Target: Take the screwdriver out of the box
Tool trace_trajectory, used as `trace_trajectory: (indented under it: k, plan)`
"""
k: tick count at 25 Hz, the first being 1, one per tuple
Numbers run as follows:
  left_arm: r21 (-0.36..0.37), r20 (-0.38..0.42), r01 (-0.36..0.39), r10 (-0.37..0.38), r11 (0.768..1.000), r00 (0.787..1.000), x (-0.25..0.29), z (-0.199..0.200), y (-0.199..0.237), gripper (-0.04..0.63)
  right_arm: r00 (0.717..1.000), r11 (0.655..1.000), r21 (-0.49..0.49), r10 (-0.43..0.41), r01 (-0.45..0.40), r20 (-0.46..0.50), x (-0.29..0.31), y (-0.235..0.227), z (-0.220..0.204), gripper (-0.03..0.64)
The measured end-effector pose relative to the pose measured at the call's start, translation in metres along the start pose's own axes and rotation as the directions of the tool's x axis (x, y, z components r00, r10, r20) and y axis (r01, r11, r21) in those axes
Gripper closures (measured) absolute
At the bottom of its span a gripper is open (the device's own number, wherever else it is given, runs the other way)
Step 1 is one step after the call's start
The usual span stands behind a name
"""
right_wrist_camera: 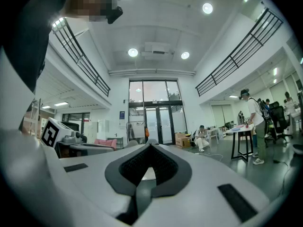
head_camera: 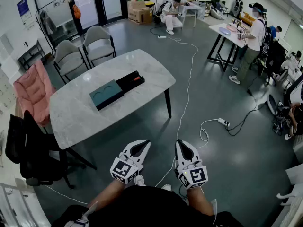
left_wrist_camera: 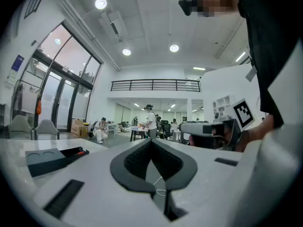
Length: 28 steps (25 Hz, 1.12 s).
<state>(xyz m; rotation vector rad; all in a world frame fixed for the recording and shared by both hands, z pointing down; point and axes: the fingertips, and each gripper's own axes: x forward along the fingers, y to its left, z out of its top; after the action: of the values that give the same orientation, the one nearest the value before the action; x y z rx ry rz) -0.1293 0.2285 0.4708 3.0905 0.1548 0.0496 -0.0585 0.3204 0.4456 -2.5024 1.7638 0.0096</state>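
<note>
An open box lies on the marble table: a teal lid beside a black tray. The screwdriver, with a red handle, rests in the tray. The left gripper view shows the box low at the left, with the screwdriver in it. My left gripper and right gripper hover side by side near the person's body, well short of the table, level, both shut and holding nothing. The left gripper's tips meet. So do the right gripper's.
Two grey chairs stand behind the table, a pink chair and a black chair at its left. A white cable and power strip lie on the floor. People work at a table at the far right.
</note>
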Motion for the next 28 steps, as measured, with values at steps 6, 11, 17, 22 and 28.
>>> trace_trajectory:
  k: [6,11,17,22,28]
  plan:
    - [0.0,0.01,-0.005,0.005,1.0,1.0,-0.006,0.003,0.015,0.589,1.0,1.0,-0.002,-0.017,0.017,0.004,0.012,0.006,0.002,0.594]
    - [0.004,0.013,-0.006,0.006,1.0,1.0,-0.007,0.004,0.022,0.589,1.0,1.0,-0.003,-0.025,0.025,-0.005,0.017,0.008,0.0,0.594]
    - [-0.017,0.01,-0.019,0.019,1.0,1.0,-0.015,0.002,0.037,0.589,1.0,1.0,0.015,-0.018,0.018,0.019,0.03,0.018,-0.001,0.594]
    - [-0.025,0.026,-0.008,0.009,1.0,1.0,-0.025,-0.001,0.059,0.589,1.0,1.0,-0.001,-0.014,0.014,-0.002,0.049,0.034,-0.006,0.594]
    - [-0.037,0.028,-0.024,0.026,0.999,0.999,-0.049,-0.003,0.093,0.589,1.0,1.0,-0.002,-0.015,0.015,-0.002,0.068,0.059,-0.01,0.594]
